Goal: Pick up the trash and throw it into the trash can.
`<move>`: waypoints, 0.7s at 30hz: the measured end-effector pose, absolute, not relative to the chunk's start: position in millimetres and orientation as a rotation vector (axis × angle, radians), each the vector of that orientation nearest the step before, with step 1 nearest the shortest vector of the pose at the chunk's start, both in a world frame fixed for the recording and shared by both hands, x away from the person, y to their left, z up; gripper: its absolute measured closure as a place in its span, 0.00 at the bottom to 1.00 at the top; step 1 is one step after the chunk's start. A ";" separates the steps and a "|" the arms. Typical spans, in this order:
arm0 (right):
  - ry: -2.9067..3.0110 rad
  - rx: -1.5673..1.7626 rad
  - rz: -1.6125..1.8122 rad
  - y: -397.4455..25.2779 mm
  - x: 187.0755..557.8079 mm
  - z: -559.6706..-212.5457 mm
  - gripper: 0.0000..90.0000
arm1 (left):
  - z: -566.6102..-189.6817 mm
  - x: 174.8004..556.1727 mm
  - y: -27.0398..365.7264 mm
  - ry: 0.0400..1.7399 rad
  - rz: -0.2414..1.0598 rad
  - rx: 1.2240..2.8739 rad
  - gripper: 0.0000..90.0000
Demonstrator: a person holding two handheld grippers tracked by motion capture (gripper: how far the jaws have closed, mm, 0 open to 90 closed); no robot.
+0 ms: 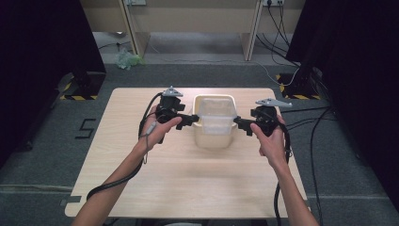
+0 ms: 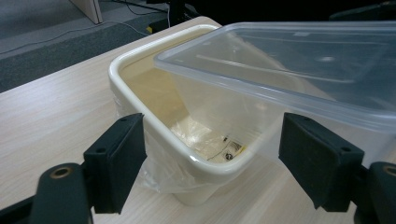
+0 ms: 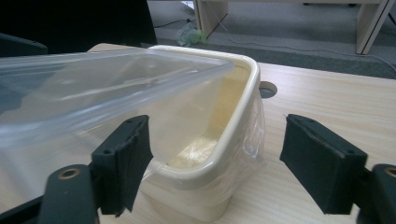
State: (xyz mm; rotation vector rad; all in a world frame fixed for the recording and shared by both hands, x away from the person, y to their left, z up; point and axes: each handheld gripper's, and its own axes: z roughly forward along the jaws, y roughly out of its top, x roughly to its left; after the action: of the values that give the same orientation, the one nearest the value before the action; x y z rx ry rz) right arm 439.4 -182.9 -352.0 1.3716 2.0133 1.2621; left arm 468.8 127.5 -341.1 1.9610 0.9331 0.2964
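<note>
Clear plastic container (image 1: 216, 116) rested tilted in the cream bin (image 1: 215, 139) at table (image 1: 188, 188) centre (bin lined with thin film). Flanked by left gripper (image 1: 194, 117) and right gripper (image 1: 236, 122), jaws wide, holding nothing.

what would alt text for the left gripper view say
A clear plastic container sits tilted in a cream tub on a light wooden table. The left gripper stands open, its black jaws either side of the tub's near corner.

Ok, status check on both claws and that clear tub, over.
Left claw open, right claw open, flanking clear tub. Tub sits tilted in cream bin. Nothing in the way.
</note>
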 end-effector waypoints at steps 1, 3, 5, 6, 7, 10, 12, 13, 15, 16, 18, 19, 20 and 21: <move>2.010 1.371 1.270 -183.5 439.5 -352.4 0.22 | -340.8 468.9 127.9 0.934 0.292 1.955 0.23; 2.006 1.369 1.272 -184.0 439.4 -352.0 0.22 | -340.1 468.5 128.0 0.930 0.293 1.956 0.23; 2.004 1.371 1.278 -184.9 438.8 -351.3 0.22 | -339.7 467.8 128.1 0.927 0.296 1.954 0.23; 2.004 1.367 1.276 -185.4 438.3 -351.0 0.22 | -339.7 467.5 128.1 0.927 0.297 1.954 0.23; 2.004 1.367 1.276 -185.4 438.3 -351.0 0.22 | -339.7 467.5 128.1 0.927 0.297 1.954 0.23; 2.003 1.366 1.278 -187.3 436.2 -350.7 0.22 | -340.1 466.2 129.5 0.926 0.296 1.958 0.23; 2.002 1.367 1.276 -189.3 434.6 -351.2 0.22 | -340.9 465.2 130.8 0.925 0.294 1.958 0.23; 2.001 1.367 1.276 -191.4 432.9 -352.9 0.22 | -341.8 463.5 132.0 0.925 0.293 1.957 0.23; 2.004 1.370 1.274 -192.4 431.9 -353.9 0.22 | -342.2 462.6 132.9 0.921 0.291 1.960 0.23; 2.006 1.370 1.276 -193.5 431.1 -355.1 0.22 | -342.8 461.5 133.4 0.920 0.289 1.957 0.23; 2.005 1.373 1.270 -196.9 428.6 -357.9 0.22 | -344.6 458.4 135.5 0.917 0.284 1.956 0.22; 2.003 1.375 1.274 -198.5 427.7 -358.8 0.22 | -344.6 458.4 135.5 0.917 0.284 1.956 0.22; 2.003 1.375 1.274 -198.5 427.7 -358.8 0.22 | -345.6 456.8 136.5 0.915 0.285 1.956 0.22; 2.002 1.375 1.277 -201.5 425.0 -360.1 0.22 | -347.7 453.9 137.8 0.908 0.283 1.958 0.22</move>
State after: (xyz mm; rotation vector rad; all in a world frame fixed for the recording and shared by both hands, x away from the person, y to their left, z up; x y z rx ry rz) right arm 425.0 -201.5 -360.1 1.3751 2.0018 1.2775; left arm 453.9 137.8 -347.7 1.9579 0.9084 0.2825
